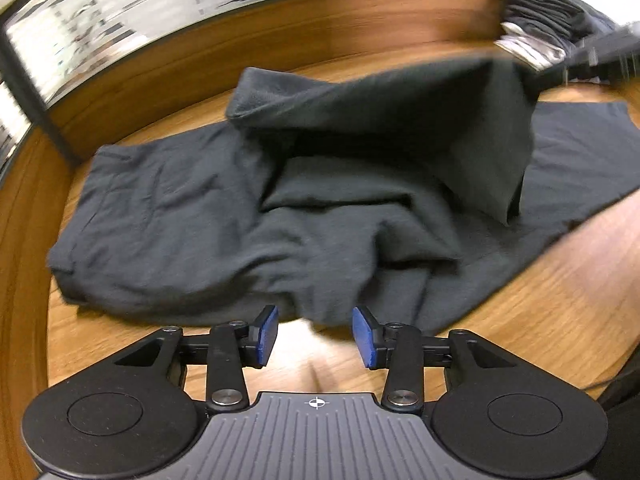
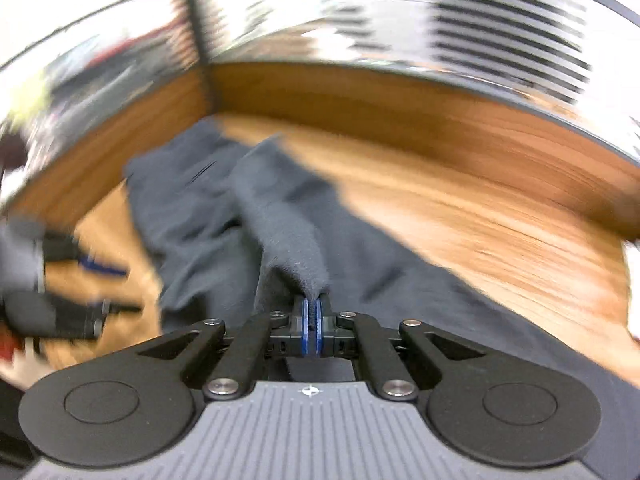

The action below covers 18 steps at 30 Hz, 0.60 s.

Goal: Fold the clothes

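Both wrist cameras look steeply down, close over the dark garment (image 1: 304,200) (image 2: 208,216) on the wooden tabletop (image 1: 540,300) (image 2: 480,216), from opposite sides.

Bkgd windows (image 2: 460,20) blurred, folded pile (image 1: 536,20) cut off, smeared

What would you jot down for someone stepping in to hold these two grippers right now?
Right gripper: shut on a fold of the dark garment, lifting it off the wooden table.
Left gripper: open, empty, at the garment's near edge.
Garment: spread and rumpled on the table, one part raised.
Folded stack of clothes: at the far right.
Done: edge picked up.
Left: lay the fold over, smooth, finish folding.
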Tool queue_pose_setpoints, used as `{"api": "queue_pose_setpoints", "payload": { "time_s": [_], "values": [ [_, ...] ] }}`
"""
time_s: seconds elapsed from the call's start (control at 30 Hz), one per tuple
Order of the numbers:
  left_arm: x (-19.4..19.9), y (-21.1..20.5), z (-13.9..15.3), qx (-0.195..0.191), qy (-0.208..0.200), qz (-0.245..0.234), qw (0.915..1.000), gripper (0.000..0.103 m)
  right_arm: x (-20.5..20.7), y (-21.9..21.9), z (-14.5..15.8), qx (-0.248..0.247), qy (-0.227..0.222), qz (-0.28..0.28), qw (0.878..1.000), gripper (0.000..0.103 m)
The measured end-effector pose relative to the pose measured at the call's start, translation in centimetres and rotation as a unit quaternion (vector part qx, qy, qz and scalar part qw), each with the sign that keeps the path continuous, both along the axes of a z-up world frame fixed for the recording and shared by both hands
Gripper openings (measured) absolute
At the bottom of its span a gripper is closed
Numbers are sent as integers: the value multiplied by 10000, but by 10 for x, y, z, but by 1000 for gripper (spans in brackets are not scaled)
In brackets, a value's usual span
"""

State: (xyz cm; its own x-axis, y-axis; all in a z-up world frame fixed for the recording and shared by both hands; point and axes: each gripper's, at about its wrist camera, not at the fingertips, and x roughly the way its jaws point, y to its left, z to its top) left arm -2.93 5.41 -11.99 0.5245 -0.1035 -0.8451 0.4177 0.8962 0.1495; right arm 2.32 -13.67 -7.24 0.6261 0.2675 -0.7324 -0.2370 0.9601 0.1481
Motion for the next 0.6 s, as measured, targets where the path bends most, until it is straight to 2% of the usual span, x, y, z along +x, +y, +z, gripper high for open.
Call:
{"api": "queue_pose_setpoints", "payload": {
  "time_s": [0.2, 0.6],
  "values": [
    [3, -36, 0, -45, -48, -92, 9999, 52, -15, -97, 26, 341, -51, -1127, 9930, 3],
    [8, -100, 2, -179, -29, 322, 9993, 54, -79, -267, 46, -301, -171, -2452, 9689, 3]
  ]
}}
